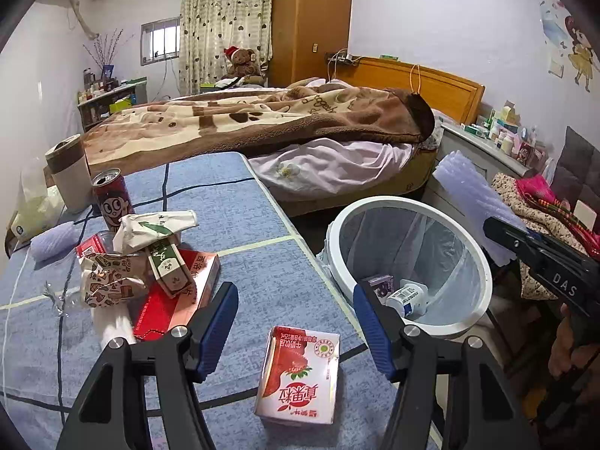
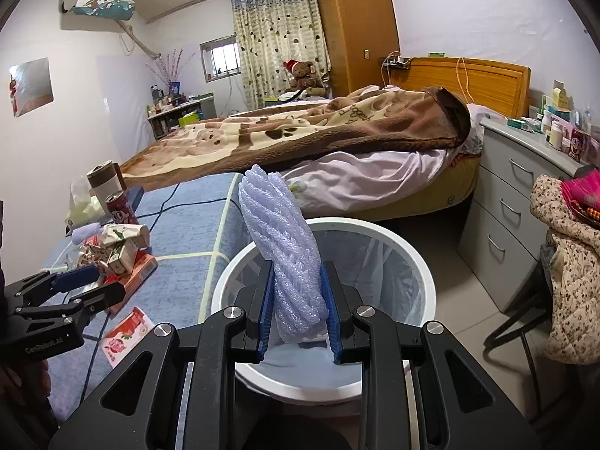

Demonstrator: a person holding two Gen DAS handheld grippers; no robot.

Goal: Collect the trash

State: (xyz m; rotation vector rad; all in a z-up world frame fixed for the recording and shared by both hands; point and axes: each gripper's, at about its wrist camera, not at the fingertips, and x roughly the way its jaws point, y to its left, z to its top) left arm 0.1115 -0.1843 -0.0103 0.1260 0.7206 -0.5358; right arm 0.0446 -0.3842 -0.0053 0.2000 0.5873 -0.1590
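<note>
While the right gripper [image 2: 296,307] squeezes the purple foam wrap [image 2: 281,240] over the white trash bin [image 2: 420,262], just let go. The left gripper [image 1: 296,322] waits wide apart above the red milk carton [image 1: 300,375] on the desk [image 1: 243,217].

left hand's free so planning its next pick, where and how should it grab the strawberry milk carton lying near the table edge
Judging by its pose, grip the strawberry milk carton across its two long side edges, coming down from above. It lies flat on its broad face on the blue tablecloth, so only the narrower width fits between the open left gripper, already hovering just behind it. Mid-length should keep it balanced.
</note>
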